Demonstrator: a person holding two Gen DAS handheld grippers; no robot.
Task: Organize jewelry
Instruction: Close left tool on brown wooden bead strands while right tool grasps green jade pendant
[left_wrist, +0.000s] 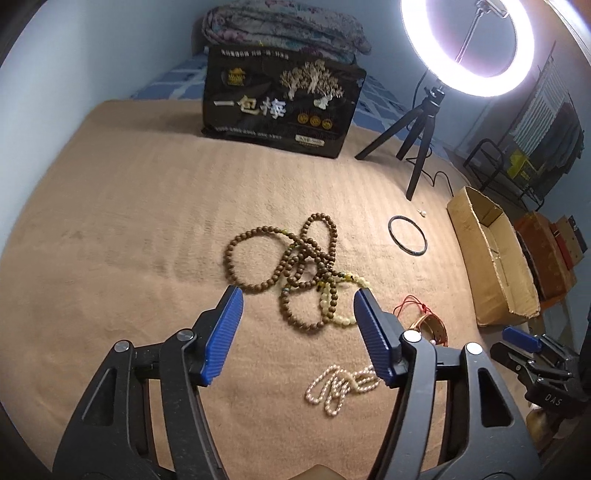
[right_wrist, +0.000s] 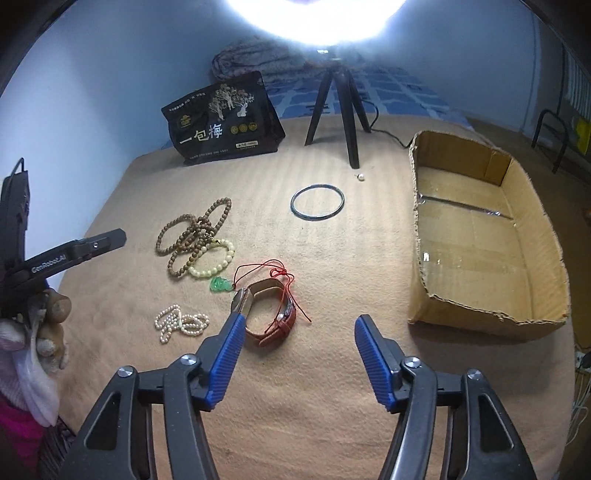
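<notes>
Jewelry lies on a tan blanket. Brown wooden bead strands are tangled with a pale yellow bead bracelet. A pearl strand, a green pendant on red cord, a brown-strap watch and a thin black bangle lie nearby. My left gripper is open above the beads. My right gripper is open, just right of the watch. Both are empty.
An open cardboard box sits at the right. A black snack bag and a ring-light tripod stand at the back. A small white bead lies by the tripod.
</notes>
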